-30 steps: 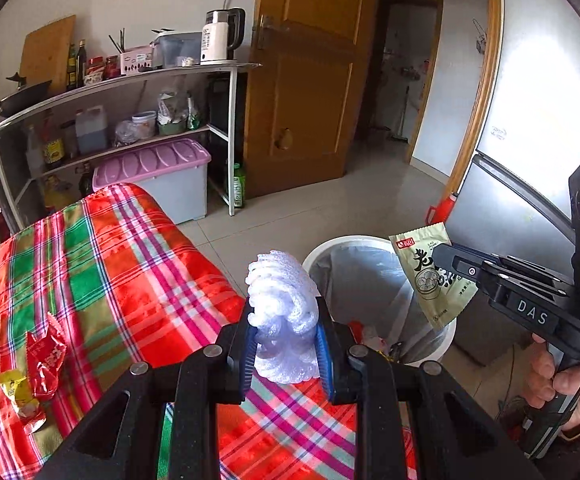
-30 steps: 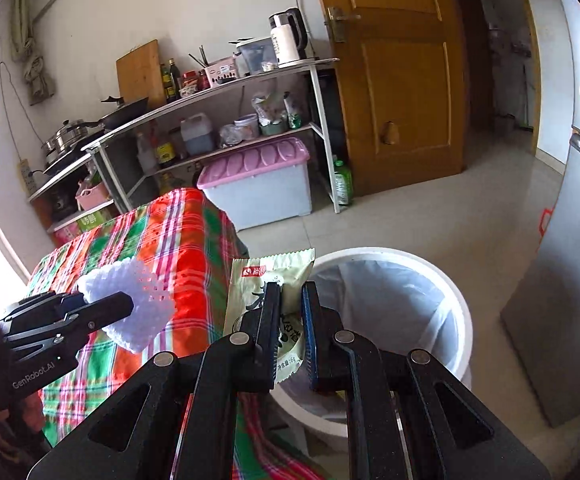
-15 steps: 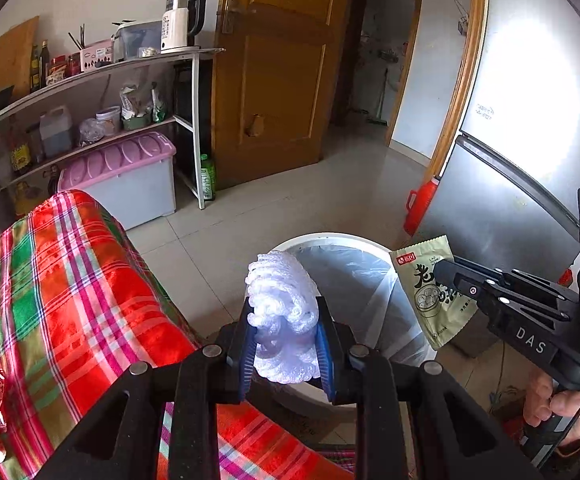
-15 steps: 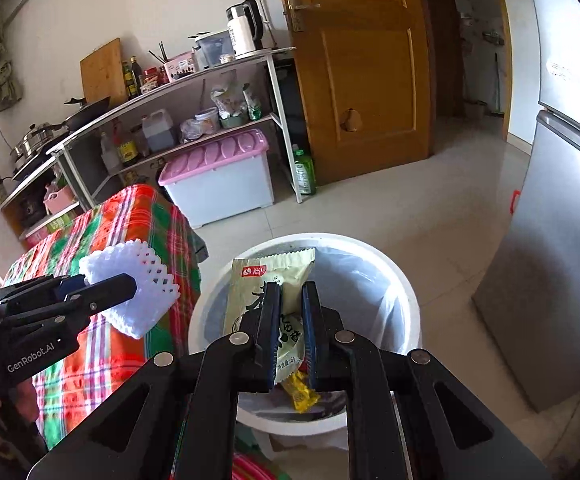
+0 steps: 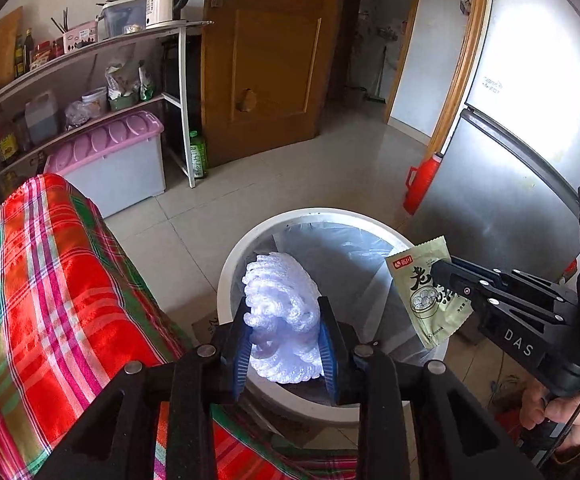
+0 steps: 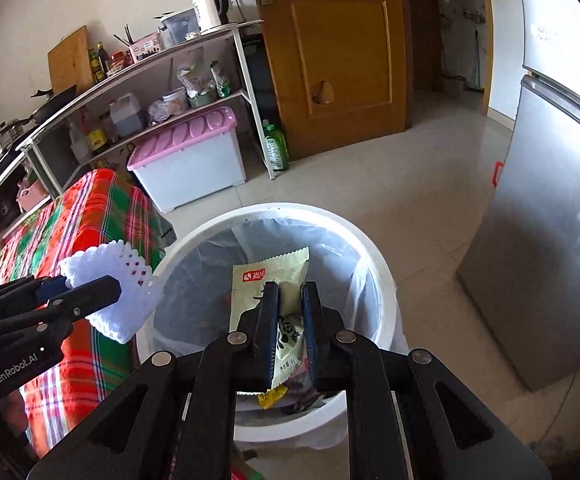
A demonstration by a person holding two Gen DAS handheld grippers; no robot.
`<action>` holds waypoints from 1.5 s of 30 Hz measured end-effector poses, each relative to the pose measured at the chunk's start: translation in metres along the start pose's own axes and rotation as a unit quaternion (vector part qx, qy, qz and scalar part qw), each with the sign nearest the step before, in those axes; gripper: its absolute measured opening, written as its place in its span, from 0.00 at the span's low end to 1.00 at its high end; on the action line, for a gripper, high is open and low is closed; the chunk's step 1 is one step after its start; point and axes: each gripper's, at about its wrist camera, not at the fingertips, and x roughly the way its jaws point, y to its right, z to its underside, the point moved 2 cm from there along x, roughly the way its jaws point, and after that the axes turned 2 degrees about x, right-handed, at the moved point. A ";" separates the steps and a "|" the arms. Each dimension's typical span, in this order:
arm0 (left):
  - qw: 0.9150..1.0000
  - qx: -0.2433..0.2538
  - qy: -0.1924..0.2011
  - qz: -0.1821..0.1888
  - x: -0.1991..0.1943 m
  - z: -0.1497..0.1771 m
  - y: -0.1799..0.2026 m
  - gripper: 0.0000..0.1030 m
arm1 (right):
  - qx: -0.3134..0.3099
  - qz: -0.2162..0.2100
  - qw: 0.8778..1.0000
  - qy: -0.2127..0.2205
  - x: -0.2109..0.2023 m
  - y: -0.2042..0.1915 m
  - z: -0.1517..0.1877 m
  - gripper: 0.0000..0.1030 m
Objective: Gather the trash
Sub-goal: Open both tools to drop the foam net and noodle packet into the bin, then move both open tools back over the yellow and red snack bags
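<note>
My left gripper (image 5: 284, 320) is shut on a white foam fruit net (image 5: 280, 304) and holds it over the near rim of a white trash bin (image 5: 250, 240) lined with a clear bag. My right gripper (image 6: 290, 300) is shut on a pale green snack packet (image 6: 272, 280) and holds it over the bin's (image 6: 373, 264) opening. The left gripper (image 6: 86, 292) with the net (image 6: 118, 300) shows at the bin's left edge in the right wrist view. The right gripper (image 5: 439, 272) with the packet (image 5: 429, 292) shows at the bin's right side in the left wrist view. Some trash lies in the bin.
A table with a red and green plaid cloth (image 5: 50, 300) stands left of the bin. A silver fridge (image 5: 529, 140) stands to the right. Behind are a shelf rack (image 6: 150, 92), a pink-lidded box (image 6: 190, 156) and a wooden door (image 6: 341, 48).
Both grippers have moved from over the table edge to over the bin, each still holding its piece of trash. The bin now sits closer and lower in both views.
</note>
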 end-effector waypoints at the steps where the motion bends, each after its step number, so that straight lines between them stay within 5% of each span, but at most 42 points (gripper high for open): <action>1: 1.000 -0.001 -0.004 0.001 0.002 0.000 0.000 0.35 | 0.001 0.002 1.000 -0.001 0.001 0.001 0.000 0.18; 5: 1.000 -0.009 -0.010 0.001 0.006 0.003 -0.003 0.45 | 0.009 0.003 1.000 0.000 0.002 0.000 0.003 0.39; 26: 1.000 -0.020 0.014 -0.015 -0.032 0.009 -0.013 0.50 | -0.007 0.002 1.000 0.025 -0.023 -0.026 0.002 0.40; 45: 0.992 -0.079 0.059 -0.078 -0.108 0.032 -0.086 0.50 | -0.060 -0.048 0.995 0.058 -0.044 -0.109 0.000 0.40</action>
